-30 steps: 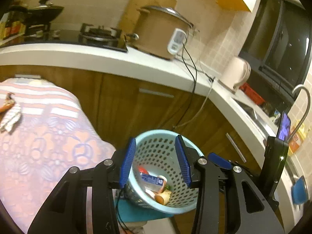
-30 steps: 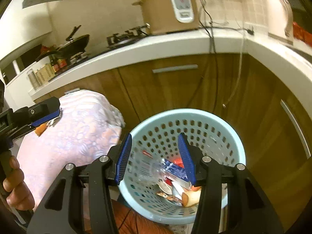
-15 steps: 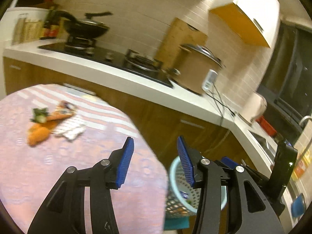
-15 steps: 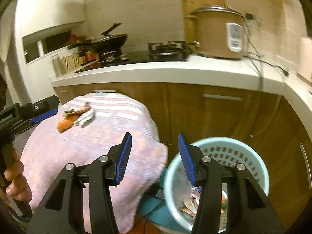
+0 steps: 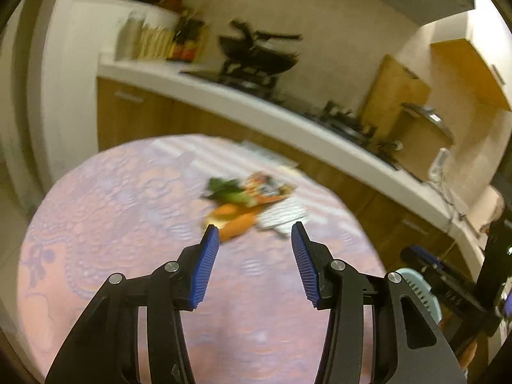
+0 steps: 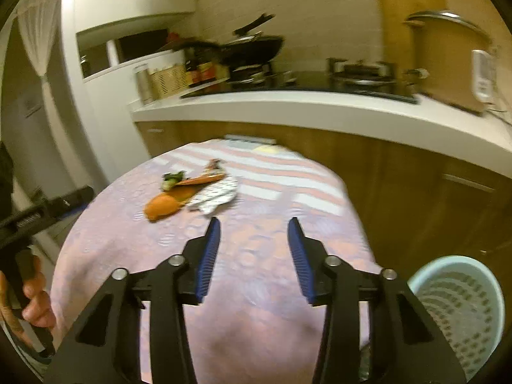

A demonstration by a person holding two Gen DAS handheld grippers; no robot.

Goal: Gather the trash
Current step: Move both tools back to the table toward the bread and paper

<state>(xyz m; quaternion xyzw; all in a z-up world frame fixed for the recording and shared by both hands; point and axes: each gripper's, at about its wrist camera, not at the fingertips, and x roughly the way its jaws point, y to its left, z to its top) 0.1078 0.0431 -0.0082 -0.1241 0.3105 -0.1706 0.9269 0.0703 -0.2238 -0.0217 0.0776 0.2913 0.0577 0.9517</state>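
A small pile of trash lies on the far part of the round table with the pink patterned cloth [image 5: 128, 224]: orange peel [image 5: 233, 217], green scraps [image 5: 224, 190] and a white patterned wrapper [image 5: 281, 216]. My left gripper [image 5: 254, 228] hovers open just short of the pile, with nothing between its fingers. The right wrist view shows the same orange peel [image 6: 161, 206] and white wrapper [image 6: 216, 195] ahead and to the left of my right gripper [image 6: 253, 222]. Its jaws are closing on nothing. The light blue perforated basket [image 6: 448, 260] stands on the floor at the lower right.
Behind the table runs a white counter [image 6: 320, 112] over wooden cabinets, with a wok [image 6: 256, 46], a gas hob and a rice cooker [image 6: 448, 60] on it. A hand [image 6: 35, 300] holds the left gripper's handle at the left edge. The basket's rim [image 5: 419, 288] shows beside the table.
Both views have swung left from over the basket to the table. The trash pile now lies just ahead and the basket sits at the right edge. The right jaws stand a little narrower.
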